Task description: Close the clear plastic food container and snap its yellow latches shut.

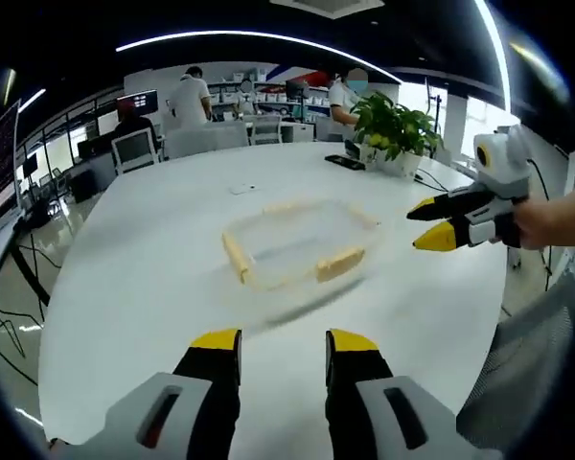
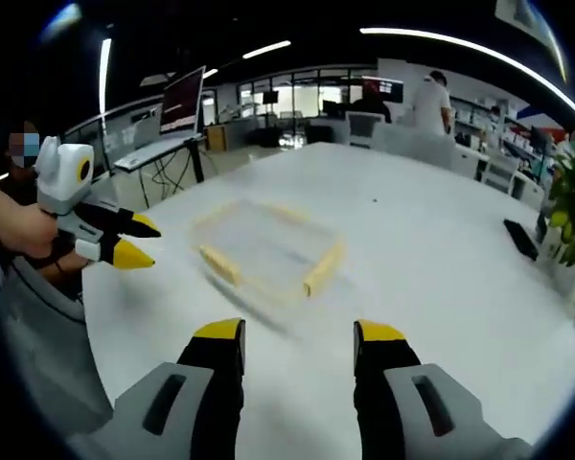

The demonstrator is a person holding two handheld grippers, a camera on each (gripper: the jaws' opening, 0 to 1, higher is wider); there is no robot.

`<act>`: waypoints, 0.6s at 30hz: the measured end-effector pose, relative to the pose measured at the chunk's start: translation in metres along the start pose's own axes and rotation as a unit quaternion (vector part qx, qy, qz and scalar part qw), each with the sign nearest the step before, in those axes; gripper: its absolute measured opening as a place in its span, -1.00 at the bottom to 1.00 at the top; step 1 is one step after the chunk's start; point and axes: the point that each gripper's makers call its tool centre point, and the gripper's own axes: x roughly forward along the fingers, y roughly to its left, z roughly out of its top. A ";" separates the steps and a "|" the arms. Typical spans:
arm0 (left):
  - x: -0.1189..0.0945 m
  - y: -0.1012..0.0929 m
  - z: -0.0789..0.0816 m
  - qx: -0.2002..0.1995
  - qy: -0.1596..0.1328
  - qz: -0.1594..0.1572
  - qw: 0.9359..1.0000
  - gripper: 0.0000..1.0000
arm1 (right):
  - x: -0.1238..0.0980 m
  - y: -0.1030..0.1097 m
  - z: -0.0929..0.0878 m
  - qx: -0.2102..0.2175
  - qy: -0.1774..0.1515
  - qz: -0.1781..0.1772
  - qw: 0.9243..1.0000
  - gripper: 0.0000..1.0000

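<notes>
A clear plastic container with yellow latches lies on the white round table, blurred by motion. My left gripper is open and empty, hovering short of the container's near side. My right gripper comes in from the right, open, level with the container and apart from it. In the right gripper view the container lies ahead of my open right gripper, and the left gripper stands off to its left. I cannot tell whether the lid is seated.
A potted plant and a black flat object sit at the table's far side. Office chairs, monitors and people stand beyond the table. The table edge runs close to the person's body.
</notes>
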 end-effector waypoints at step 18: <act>-0.079 -0.006 -0.011 -0.068 -0.051 0.057 0.995 -0.40 | -0.048 0.040 -0.014 0.020 -0.015 0.001 1.000 -0.14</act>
